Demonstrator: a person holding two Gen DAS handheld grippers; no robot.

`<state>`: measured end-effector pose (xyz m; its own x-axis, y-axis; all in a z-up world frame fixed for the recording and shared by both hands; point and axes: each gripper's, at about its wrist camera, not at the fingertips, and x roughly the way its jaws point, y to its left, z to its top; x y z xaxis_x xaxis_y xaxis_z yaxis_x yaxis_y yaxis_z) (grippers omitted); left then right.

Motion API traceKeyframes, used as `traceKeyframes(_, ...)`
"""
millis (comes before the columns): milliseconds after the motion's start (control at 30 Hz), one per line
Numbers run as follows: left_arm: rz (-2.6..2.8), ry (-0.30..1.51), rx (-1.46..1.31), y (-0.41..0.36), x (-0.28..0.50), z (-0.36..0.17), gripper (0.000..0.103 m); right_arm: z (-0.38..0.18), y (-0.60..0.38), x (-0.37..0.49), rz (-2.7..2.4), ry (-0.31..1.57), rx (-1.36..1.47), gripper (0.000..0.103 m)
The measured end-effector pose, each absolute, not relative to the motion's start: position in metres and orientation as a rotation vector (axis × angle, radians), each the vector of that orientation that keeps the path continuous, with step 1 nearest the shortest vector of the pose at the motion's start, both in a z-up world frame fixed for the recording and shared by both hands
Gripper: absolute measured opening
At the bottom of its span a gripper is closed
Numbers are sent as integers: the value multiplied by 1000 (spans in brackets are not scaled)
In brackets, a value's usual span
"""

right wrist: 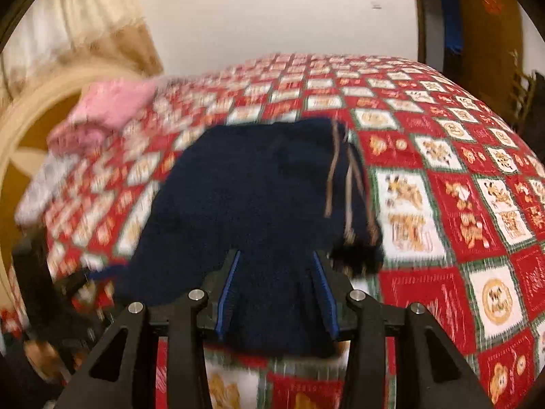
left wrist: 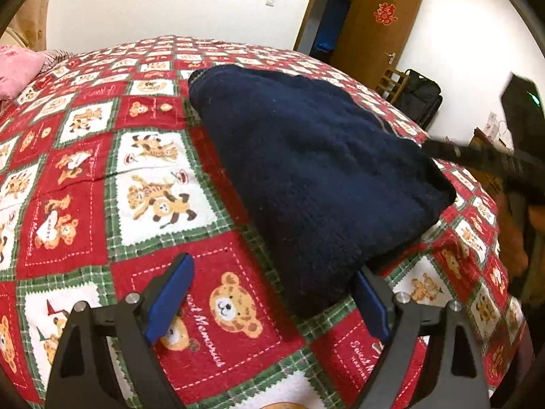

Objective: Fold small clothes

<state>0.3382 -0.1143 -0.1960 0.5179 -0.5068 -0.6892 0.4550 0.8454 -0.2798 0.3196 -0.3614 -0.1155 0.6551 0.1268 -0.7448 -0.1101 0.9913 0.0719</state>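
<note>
The spread-wide left tool [left wrist: 272, 293] grips nothing, while the right tool [right wrist: 277, 293], jaws part-spread and seemingly not pinching, straddles the folded navy knitted garment [right wrist: 252, 204] and could drag its fold loose across the red teddy-bear patchwork bedspread [left wrist: 85, 177].

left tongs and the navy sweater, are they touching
Cannot tell. In the left wrist view the left tongs stand wide open; the navy sweater corner reaches the right finger, but contact or a gap isn't plain.
</note>
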Motion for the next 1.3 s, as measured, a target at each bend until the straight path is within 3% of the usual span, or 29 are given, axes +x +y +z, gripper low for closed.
traceKeyframes(167,-569,859,-45,-118,335,-197,94,-148,-374,309,33,898,-37,44)
traceKeyframes(233,-562,863,-27,-121,334,-197,95,-161,-395,311,52,959,88,45)
traceKeyframes(333,-557,872,-1,-125,334,-197,98,-162,-420,307,93,958,236,50)
traceKeyframes(500,-557,854,28,-124,324,-190,99,-147,-431,291,117,887,221,51)
traceKeyframes(667,-589,806,-22,-101,313,-169,99,-120,-451,290,127,809,251,71)
traceKeyframes(900,-528,739,-77,-86,368,-137,103,-102,-467,354,163,799,378,72)
traceKeyframes(1300,-549,913,-277,-111,467,-181,103,-157,-469,436,178,979,439,72)
